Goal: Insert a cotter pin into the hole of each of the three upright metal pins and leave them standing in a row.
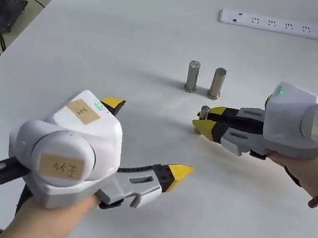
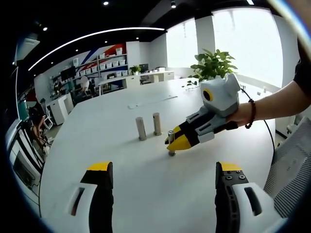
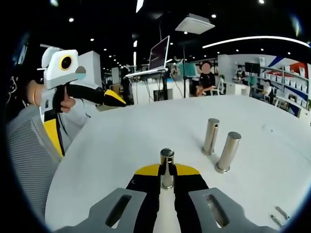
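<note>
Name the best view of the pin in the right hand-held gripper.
Right gripper view: metal pin close, centred between the jaws. Head and left gripper views show it small, partly behind the yellow jaws.

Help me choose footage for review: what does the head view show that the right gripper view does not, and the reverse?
Head view adds: a power strip far along the table, and the right gripper seen whole, in a hand. Right gripper view adds: small metal pieces, perhaps cotter pins, lying on the table, and people at desks behind. Both share: the table, the pin between the right gripper's shut jaws, two free pins standing, and the open left gripper.
</note>
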Action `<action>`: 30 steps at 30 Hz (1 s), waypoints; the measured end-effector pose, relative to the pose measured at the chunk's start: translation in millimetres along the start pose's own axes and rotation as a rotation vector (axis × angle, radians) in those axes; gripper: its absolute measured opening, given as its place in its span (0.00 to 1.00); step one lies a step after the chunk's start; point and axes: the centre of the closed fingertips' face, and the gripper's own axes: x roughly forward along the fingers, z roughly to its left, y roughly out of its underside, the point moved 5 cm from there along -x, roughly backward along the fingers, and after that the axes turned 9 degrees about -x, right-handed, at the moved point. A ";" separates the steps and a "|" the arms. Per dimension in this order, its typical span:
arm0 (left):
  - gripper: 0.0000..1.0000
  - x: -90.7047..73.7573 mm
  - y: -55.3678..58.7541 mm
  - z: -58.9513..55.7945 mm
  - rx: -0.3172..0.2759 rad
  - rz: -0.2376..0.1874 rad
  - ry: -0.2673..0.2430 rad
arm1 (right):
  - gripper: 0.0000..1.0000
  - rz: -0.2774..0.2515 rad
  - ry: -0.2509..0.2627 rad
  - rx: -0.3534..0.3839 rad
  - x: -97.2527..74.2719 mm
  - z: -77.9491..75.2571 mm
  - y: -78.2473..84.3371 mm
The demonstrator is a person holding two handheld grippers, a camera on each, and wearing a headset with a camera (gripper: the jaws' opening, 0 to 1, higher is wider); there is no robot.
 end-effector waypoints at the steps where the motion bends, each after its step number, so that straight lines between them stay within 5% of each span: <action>1: 0.86 0.0 0.3 -0.1 0.000 0.002 -0.001 | 0.04 0.008 -0.003 -0.021 -0.8 0.4 -0.1; 21: 0.85 0.3 0.2 -2.5 0.009 0.004 0.005 | 0.10 -0.002 0.014 0.009 -4.0 -0.1 -0.6; 30: 0.87 0.3 -1.2 -4.1 0.004 0.000 0.011 | 0.15 0.019 0.039 0.012 -18.6 0.3 -3.6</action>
